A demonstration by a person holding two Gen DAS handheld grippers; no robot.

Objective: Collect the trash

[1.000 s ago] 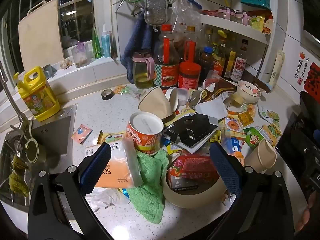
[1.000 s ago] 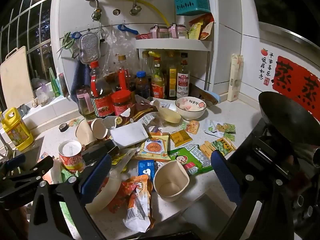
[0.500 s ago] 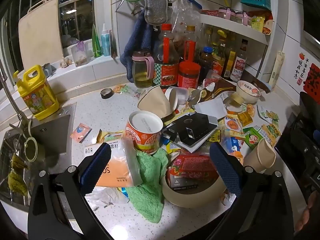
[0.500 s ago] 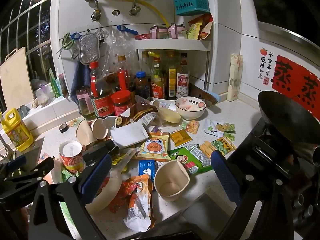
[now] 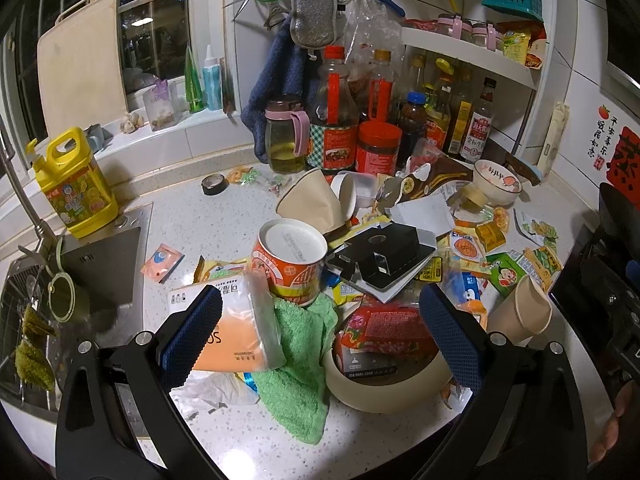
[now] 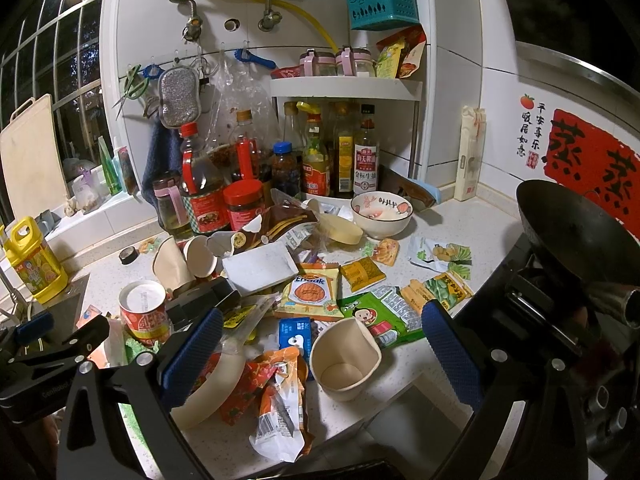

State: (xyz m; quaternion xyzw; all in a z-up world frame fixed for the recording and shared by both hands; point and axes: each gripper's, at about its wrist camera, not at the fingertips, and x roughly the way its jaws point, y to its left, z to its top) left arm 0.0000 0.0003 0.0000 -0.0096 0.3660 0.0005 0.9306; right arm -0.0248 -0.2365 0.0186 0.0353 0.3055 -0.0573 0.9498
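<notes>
From the left wrist camera, the left gripper (image 5: pixel 320 336) is hanging over the messy counter (image 5: pixel 200 224) with its two blue pads spread wide apart and holding nothing. Trash is lying right under it. A green cloth (image 5: pixel 304 344) is sitting straight ahead between the pads, with a beige bowl (image 5: pixel 384 384) holding a red wrapper (image 5: pixel 388 320) just to its right. An orange pack (image 5: pixel 232 336) is lying by the left pad. An orange noodle cup (image 5: pixel 290 264) is standing upside down a little farther on.

From the right wrist camera, the right gripper (image 6: pixel 320 356) is also spread wide and holding nothing. A paper cup (image 6: pixel 344 360) is lying on its side right between the pads, with its open mouth facing the camera. An orange wrapper (image 6: pixel 276 396) is lying to the left of the cup, near the counter's front edge. The left gripper (image 6: pixel 48 344) is showing far off to the left. So the right gripper is nearer the cup, and I think it only needs to go forward and down.
</notes>
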